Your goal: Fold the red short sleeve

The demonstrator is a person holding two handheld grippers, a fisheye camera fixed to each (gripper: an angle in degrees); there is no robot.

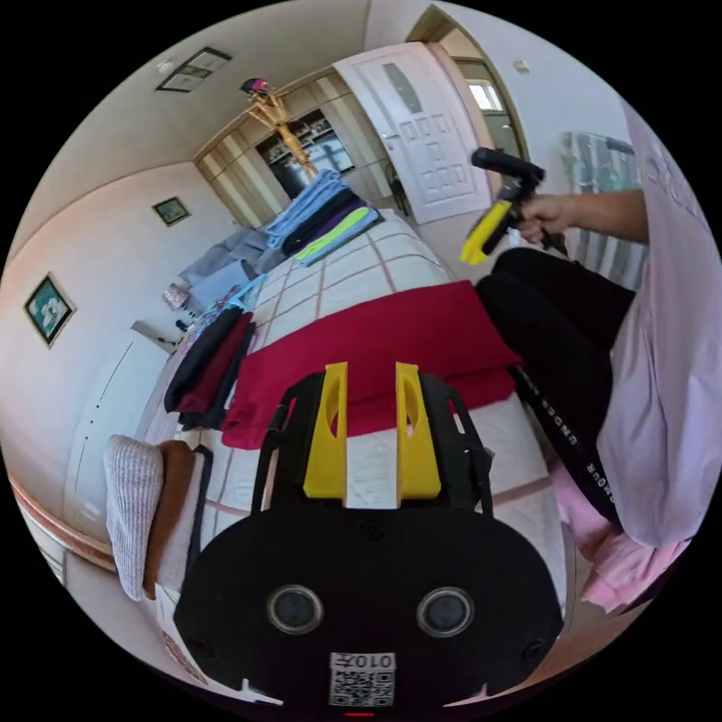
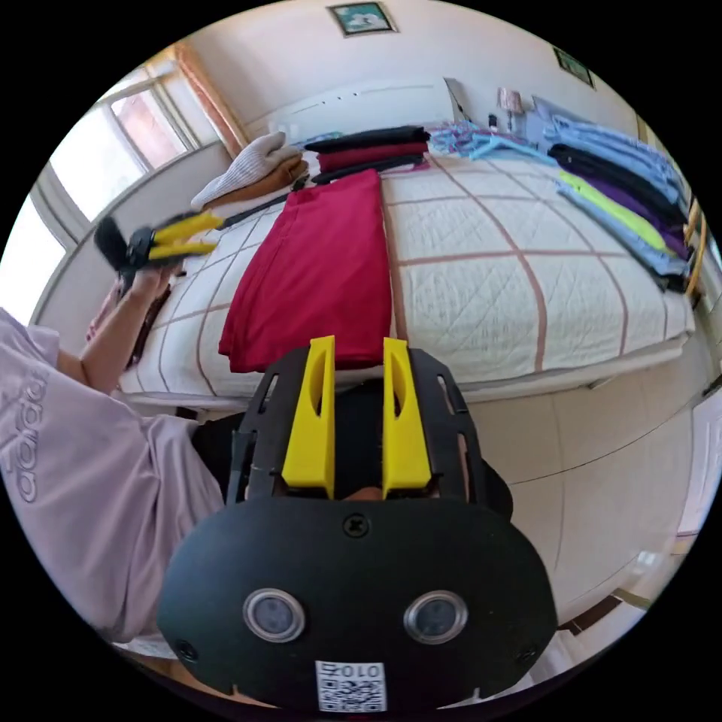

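Left gripper view, left to right. Two framed pictures point(image 1: 48, 308) on the wall. A white knit and a brown piece point(image 1: 143, 511) lie folded at the bed's near edge. Next, a dark stack point(image 1: 209, 365) of folded clothes, black over maroon. Just beside it the red shirt point(image 1: 376, 350) lies folded flat on the quilted bed point(image 1: 353, 278), a long band across it with a doubled edge toward the camera. The left gripper point(image 1: 372, 376) hangs above the shirt's near edge, jaws spread with a plain gap, holding nothing. Farther up the bed, a row point(image 1: 323, 214) of blue, black, purple and lime clothes. A white door point(image 1: 421, 128) behind. At right the right gripper point(image 1: 474, 252) is held in a hand point(image 1: 545, 214), off the bed and over the person's dark trousers; blurred, so I cannot tell its jaw gap here.

Right gripper view, left to right. Person's pale sleeve point(image 2: 83, 466), then the left gripper point(image 2: 207, 233) in a hand, over the bed's edge, jaws apart. The red shirt point(image 2: 316, 271) lies lengthwise. The right gripper point(image 2: 352, 353) is short of the shirt's near end, jaws parted, empty. Dark stack point(image 2: 368, 154) beyond the shirt; the coloured row point(image 2: 624, 203) at far right.
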